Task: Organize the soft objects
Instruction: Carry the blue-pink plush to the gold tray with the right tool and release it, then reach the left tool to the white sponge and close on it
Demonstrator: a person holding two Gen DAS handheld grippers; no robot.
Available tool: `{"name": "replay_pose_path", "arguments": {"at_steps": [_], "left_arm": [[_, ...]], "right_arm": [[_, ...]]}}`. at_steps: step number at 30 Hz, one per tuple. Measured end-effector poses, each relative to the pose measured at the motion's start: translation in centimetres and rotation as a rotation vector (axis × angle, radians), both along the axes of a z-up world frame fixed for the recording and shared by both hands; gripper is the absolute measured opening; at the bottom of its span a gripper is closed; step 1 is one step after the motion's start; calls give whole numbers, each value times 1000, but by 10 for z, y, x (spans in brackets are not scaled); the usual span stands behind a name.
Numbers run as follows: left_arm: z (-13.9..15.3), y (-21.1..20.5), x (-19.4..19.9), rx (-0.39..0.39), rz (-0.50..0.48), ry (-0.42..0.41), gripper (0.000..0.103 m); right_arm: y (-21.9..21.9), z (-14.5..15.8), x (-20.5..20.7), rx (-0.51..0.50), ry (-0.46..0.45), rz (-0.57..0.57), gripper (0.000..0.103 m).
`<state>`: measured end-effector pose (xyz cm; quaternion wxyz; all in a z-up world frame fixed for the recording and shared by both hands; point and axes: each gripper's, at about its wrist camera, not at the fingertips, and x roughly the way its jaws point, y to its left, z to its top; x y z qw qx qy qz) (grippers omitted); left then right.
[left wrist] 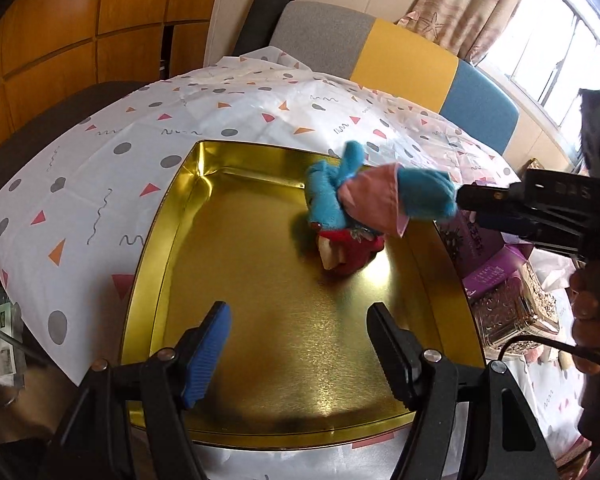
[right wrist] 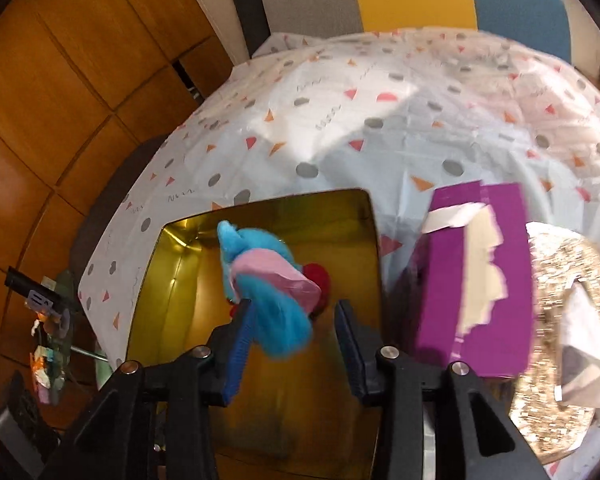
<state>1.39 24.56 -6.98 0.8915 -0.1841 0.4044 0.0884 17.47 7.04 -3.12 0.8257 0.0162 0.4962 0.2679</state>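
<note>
Our right tongs (right wrist: 292,336) stand parted, pads off the blue plush toy (left wrist: 364,200) between them, which droops into the gold tin (left wrist: 172,216); our left tongs (left wrist: 300,344) gape empty at its near end. Release seems underway; next, draw the right tongs clear.

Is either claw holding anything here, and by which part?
Nothing is gripped. The right claw stands open around the blue end of the plush toy, touching one pad only. The left claw is open, empty, over the gold tray.
</note>
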Motion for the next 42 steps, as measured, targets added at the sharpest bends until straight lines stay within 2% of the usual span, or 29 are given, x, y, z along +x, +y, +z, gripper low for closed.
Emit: {"name": "replay_pose_path", "arguments": {"at_steps": [8,13,17,21,32,38,42], "left_arm": [[7,-13,-1,24,-30,-15,71],[18,-24,-3,51,-57,-37,71],[24,-36,-3,64,-85,-49,73],[31,-49,-3,91,-121,-66,73],[46,-94,-2,142,-272,-96,73],[58,-122,0,149,-377,-134,73],[66,-150,5,173,-475,-148,73]], "right_arm": [[-19,13,-22,-61,-113,-1,41],[-33,25,-44,-97,-220,14,41],[-54,38,-59,-107,-306,12,41],[-85,46,-64,-92,-341,-40,41],[-207,41,-45,-137,-332,-346,41],[-305,24,-25,-171,-290,-622,41],[-368,-4,-11,-197,-213,-798,42]]}}
